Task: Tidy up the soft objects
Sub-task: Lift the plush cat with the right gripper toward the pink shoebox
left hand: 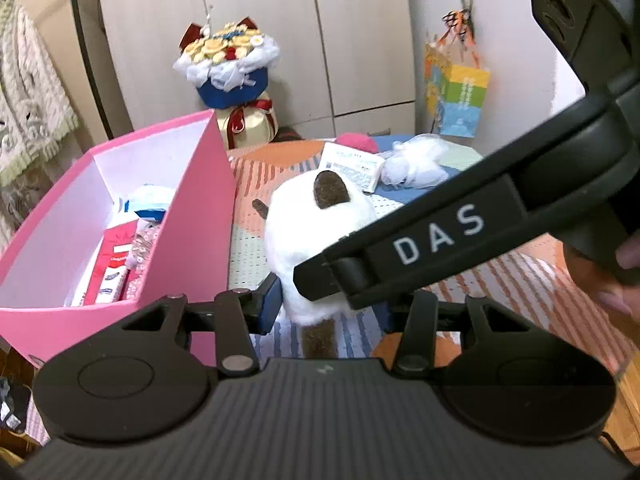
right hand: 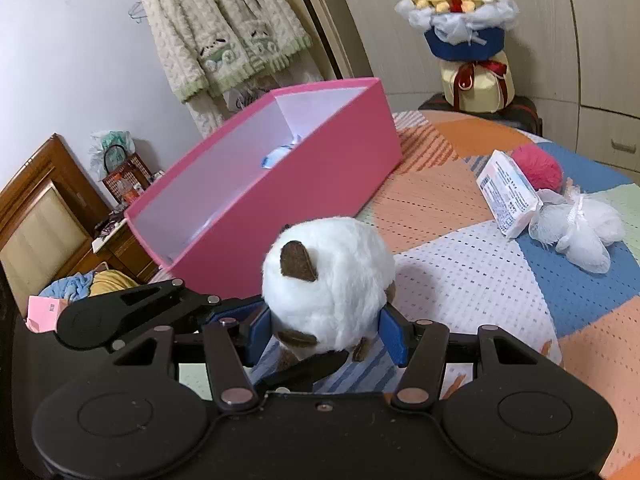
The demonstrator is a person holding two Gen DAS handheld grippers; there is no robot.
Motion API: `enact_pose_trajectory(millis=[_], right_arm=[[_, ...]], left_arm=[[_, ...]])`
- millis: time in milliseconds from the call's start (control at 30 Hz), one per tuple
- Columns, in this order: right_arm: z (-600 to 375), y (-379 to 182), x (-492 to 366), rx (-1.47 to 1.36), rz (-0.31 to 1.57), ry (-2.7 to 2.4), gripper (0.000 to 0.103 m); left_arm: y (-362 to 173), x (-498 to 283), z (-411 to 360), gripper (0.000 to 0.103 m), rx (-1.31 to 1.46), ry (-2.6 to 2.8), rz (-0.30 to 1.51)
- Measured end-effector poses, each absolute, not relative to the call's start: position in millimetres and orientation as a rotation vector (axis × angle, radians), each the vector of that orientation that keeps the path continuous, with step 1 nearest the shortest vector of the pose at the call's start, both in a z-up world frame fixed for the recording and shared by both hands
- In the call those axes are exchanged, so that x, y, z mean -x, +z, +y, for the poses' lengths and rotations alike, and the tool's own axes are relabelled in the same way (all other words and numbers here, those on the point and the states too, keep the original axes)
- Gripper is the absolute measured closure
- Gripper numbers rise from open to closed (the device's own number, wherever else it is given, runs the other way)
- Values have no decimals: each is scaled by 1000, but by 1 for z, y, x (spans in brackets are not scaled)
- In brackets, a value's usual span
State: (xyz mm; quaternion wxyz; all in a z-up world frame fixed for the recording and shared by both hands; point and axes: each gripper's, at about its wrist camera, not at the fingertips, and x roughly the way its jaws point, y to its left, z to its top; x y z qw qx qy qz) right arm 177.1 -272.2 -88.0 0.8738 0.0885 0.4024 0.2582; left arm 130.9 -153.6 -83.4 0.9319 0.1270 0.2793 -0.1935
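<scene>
Blue pads of the right claw (right hand: pixel 324 338) pinched the white plush toy (right hand: pixel 328 280) low on its body, on the bed beside the pink box (right hand: pixel 320 184); light, squashy, best gripped mid-body; left claw (left hand: pixel 320 304) apparently clamped it too.

left wrist: we're looking forward along the left tool (left hand: pixel 324 312), very close on the white plush (left hand: pixel 316 240), pink box (left hand: pixel 192 216) left.
right wrist: same deal, sitting low over the bed (right hand: pixel 460 264).
shared: both of our views catch plush, box, bouquet (right hand: pixel 460 20).
</scene>
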Motion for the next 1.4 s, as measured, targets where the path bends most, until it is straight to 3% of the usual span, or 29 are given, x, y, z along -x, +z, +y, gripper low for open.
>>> enact_pose_trajectory(millis=[800,1400], right_arm=[[-223,-27,-76,-176,834,510,42],[-144,31,-117,-175,778,663,44]], left_arm=[[-27,-37,-94,58,-379,-546,468],[31,-51,-4,58,-384,-423,353]])
